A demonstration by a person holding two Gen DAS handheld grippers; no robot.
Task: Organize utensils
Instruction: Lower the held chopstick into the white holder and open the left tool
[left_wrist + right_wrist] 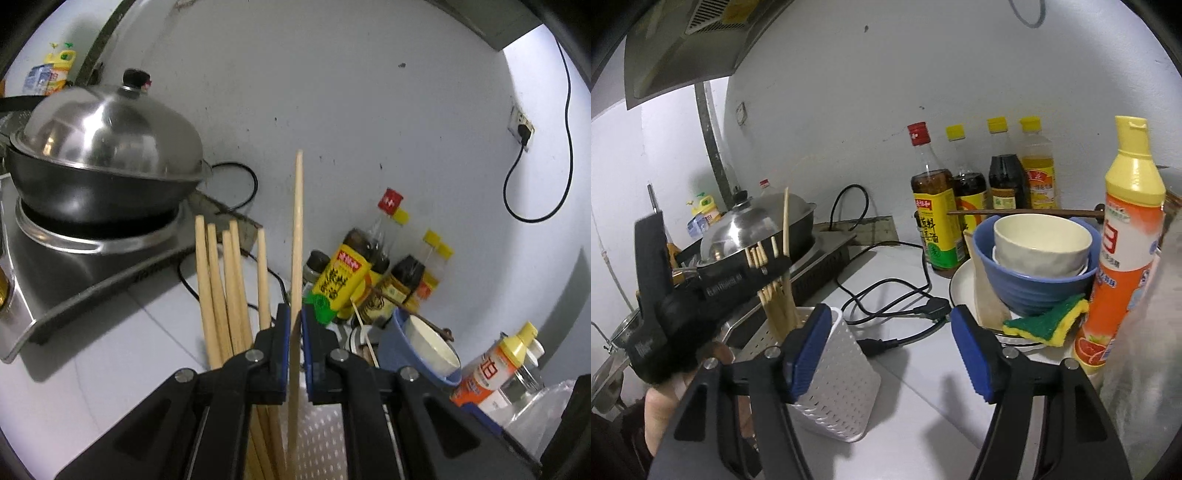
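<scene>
My left gripper (294, 325) is shut on one upright wooden chopstick (297, 236), whose lower end reaches down into the white perforated utensil holder (321, 435). Several other wooden chopsticks (225, 288) stand in the holder just left of it. In the right wrist view the left gripper (775, 264) hovers over the holder (842, 373) with the held chopstick (785, 221) sticking up. My right gripper (886, 354) is open and empty, its left finger close beside the holder. A dark chopstick (1023, 212) lies across the stacked bowls (1034, 273).
A lidded wok (107, 162) sits on a cooktop at left. Sauce bottles (982, 192) line the wall. Bowls on a plate (960, 288), a sponge (1049, 323) and a detergent bottle (1126, 243) stand right. Black cables (886, 295) lie on the counter.
</scene>
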